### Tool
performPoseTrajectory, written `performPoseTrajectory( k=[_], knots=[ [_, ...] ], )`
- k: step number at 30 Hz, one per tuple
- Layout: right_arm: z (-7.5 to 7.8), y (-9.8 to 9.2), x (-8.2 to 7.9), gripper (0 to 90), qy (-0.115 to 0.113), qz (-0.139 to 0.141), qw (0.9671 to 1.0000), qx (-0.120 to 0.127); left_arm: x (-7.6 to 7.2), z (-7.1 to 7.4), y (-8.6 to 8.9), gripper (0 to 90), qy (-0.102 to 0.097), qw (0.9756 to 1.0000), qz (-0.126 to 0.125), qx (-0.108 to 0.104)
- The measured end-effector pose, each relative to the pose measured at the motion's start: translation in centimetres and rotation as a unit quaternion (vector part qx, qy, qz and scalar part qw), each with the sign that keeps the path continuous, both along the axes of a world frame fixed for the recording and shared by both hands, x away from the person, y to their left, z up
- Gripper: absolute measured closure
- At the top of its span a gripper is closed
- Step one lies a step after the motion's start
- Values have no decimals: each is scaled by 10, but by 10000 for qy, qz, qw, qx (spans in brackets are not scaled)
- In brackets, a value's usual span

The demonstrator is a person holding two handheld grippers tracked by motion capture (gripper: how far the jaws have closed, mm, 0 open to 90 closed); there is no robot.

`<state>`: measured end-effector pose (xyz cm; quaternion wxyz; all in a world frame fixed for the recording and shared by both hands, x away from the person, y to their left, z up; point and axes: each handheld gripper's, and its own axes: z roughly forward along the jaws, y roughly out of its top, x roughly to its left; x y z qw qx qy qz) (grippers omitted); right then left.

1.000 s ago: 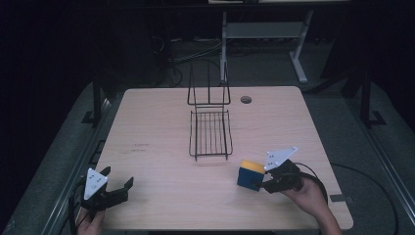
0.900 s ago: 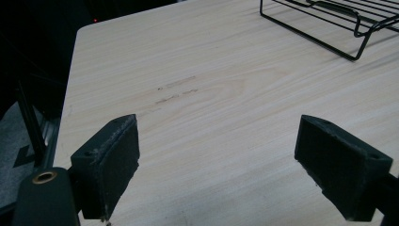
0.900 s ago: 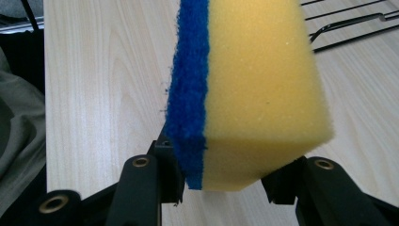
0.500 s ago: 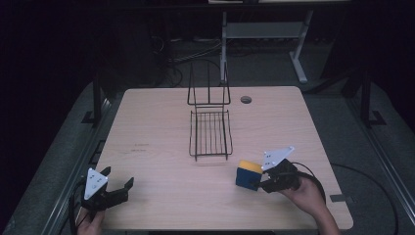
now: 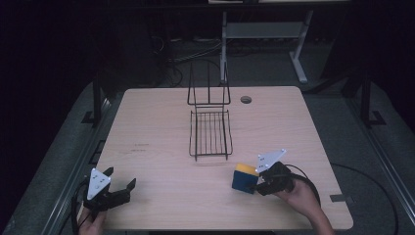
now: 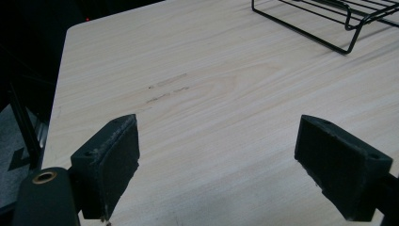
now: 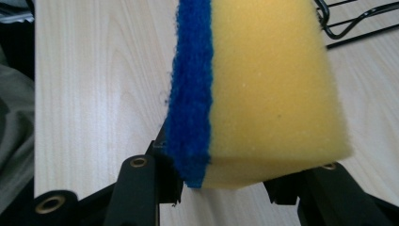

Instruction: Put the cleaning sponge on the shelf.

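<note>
I have the right gripper (image 5: 254,182) near the table's (image 5: 156,122) near-right corner, its fingers (image 7: 141,188) clamped on a sponge (image 5: 244,177), yellow with a blue scouring layer. In the right gripper view the sponge (image 7: 263,89) stands up between the fingers, blue side to the left, squeezed at its lower end. It sits just off the near-right corner of the black wire rack (image 5: 210,132), which lies at the table's middle with its back panel standing upright on the far side. My left gripper (image 5: 117,188) rests at the near-left corner, fingers (image 6: 108,160) spread wide with bare wood between them, pointing toward the rack (image 6: 329,19), well apart from it.
</note>
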<state>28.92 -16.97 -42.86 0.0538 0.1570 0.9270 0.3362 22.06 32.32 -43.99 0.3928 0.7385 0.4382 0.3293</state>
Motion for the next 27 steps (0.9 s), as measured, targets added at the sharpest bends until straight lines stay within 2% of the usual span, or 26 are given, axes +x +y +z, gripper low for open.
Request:
performPoseTrajectory(
  k=[12, 27],
  knots=[
    [18, -8, 1, 568, -226, -67, 9995, 211, 0, 0, 1, 139, 15, 10000, 10, -4],
    [55, 8, 26, 568, -392, 198, 9988, 195, 0, 1, 2, 139, -11, 10000, 43, -41]
  ],
)
